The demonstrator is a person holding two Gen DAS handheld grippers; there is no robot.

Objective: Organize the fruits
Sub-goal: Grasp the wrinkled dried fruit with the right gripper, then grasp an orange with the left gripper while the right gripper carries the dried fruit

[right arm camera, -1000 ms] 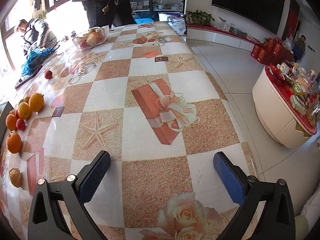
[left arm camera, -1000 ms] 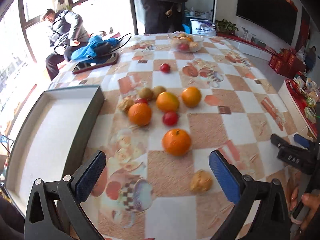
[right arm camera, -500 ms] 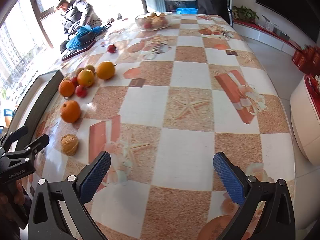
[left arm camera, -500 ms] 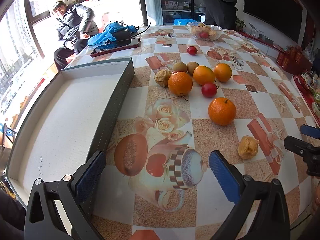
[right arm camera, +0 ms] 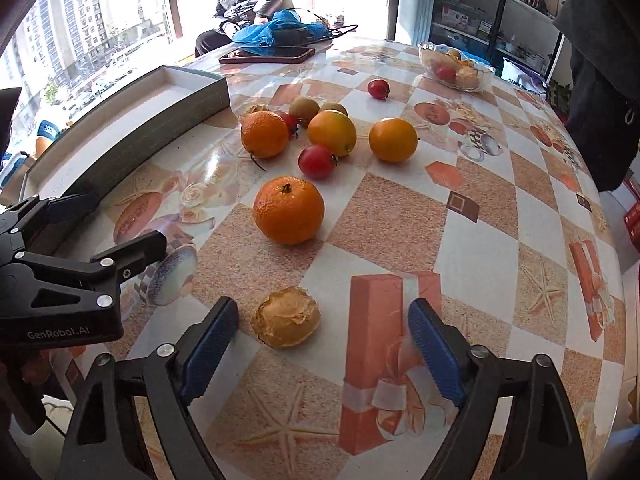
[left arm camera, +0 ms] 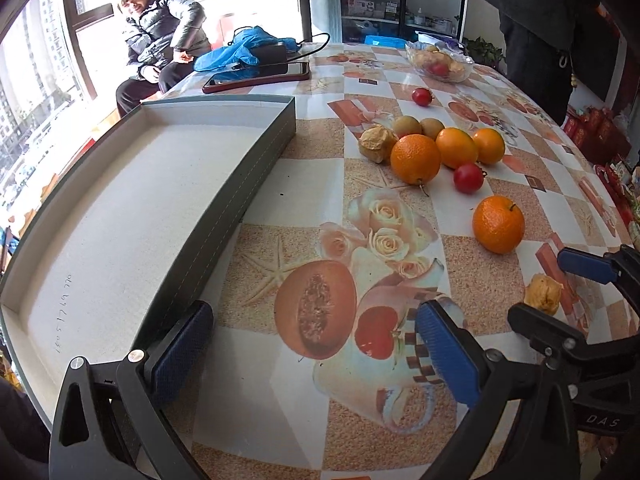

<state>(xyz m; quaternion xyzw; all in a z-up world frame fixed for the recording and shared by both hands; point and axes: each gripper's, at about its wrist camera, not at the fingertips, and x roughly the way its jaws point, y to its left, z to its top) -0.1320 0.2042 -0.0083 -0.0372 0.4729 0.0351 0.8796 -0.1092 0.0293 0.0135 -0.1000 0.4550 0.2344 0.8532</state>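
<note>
A wrinkled tan fruit (right arm camera: 286,317) lies on the worktop (right arm camera: 400,216) between the right gripper (right arm camera: 324,340) fingers, nearer the left one, untouched. That gripper's jaws are closing and it tilts steeply down. The left gripper (left arm camera: 312,344) gapes wide over bare cloth beside the grey tray (left arm camera: 256,168), holding nothing.
</note>
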